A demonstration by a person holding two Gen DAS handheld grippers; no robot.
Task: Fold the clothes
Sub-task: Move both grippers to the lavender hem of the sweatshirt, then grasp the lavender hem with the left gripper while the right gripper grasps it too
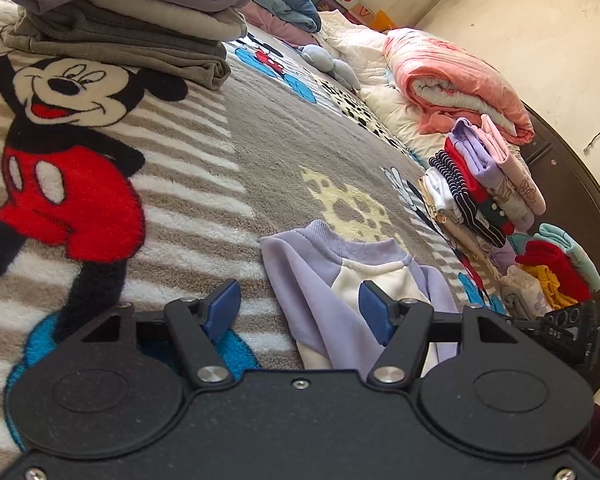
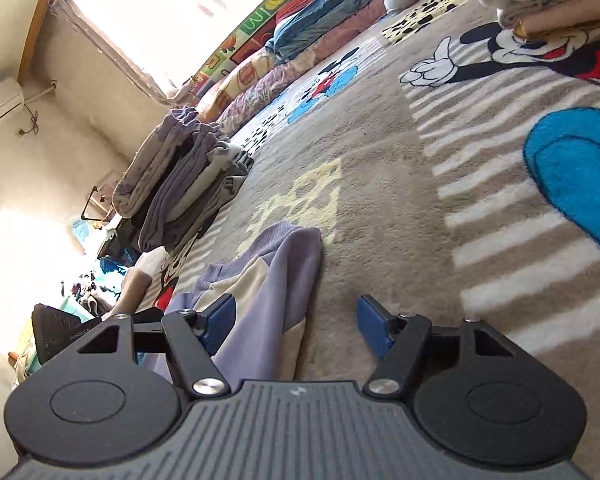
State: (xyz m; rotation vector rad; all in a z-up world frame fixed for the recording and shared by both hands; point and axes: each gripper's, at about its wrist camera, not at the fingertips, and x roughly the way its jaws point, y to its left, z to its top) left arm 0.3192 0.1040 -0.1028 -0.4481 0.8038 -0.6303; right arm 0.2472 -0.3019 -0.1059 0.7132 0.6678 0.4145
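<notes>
Both grippers fill the bottom of their own views, black frames with blue finger pads; the left gripper (image 1: 300, 312) has its jaws spread wide with nothing between them, and the right gripper (image 2: 298, 326) is likewise wide open and empty. Beneath them, a fleece blanket (image 1: 228, 168) printed with a cartoon mouse, grey and white stripes and blue patches covers nearly all of each frame. On it lies a small lilac and cream sweatshirt (image 1: 340, 276), lower centre in the left wrist view, its ribbed collar pointing toward the top of the frame. There the right-hand blue pad overlaps the cream chest panel, while the left-hand pad sits over bare blanket just beside the garment. In the right wrist view the same sweatshirt (image 2: 260, 292) appears lower left of centre, with the left-hand pad over its edge and the right-hand pad over blanket; whether any pad touches cloth cannot be told. A stack of folded grey clothes (image 1: 124, 12) rests at the upper left of the left wrist view. A rolled pink quilt (image 1: 452, 84) sits at upper right, and below it a pile of small folded colourful garments (image 1: 488, 184) lies along the right edge.
</notes>
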